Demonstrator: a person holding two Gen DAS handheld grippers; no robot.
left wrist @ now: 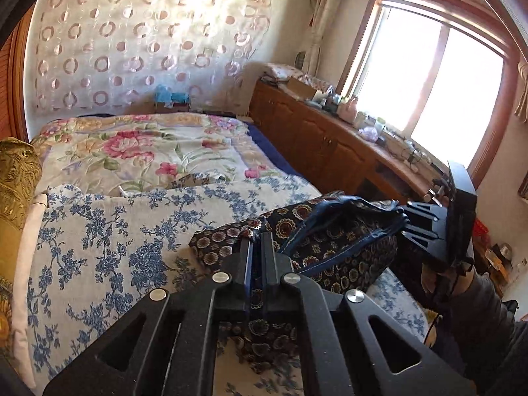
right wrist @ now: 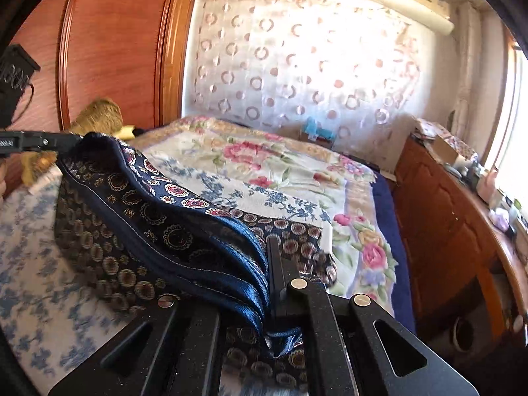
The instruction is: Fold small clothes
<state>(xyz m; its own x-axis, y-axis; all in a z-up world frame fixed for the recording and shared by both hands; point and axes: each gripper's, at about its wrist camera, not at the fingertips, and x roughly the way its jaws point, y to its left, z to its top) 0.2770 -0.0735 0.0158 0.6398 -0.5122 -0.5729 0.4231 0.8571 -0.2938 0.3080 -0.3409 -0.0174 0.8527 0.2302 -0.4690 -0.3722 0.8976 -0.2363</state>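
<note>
Both tools, left tool (left wrist: 259, 244) and right tool (right wrist: 269, 247), clamped (tilted downward)

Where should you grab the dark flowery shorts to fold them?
By the blue waistband, one end in each tool, coming in from the two sides. That band is thick and stitched, so it won't slip. The left tool and right tool are already shut on the shorts there, holding them up over the bed.

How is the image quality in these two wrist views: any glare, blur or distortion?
Left wrist: window blown out white, sun glare on the patterned curtain; fisheye bends the frame edges. Right wrist: blue floral sheet at lower left smeared by motion blur; the dark patterned garment stays fairly sharp.
</note>
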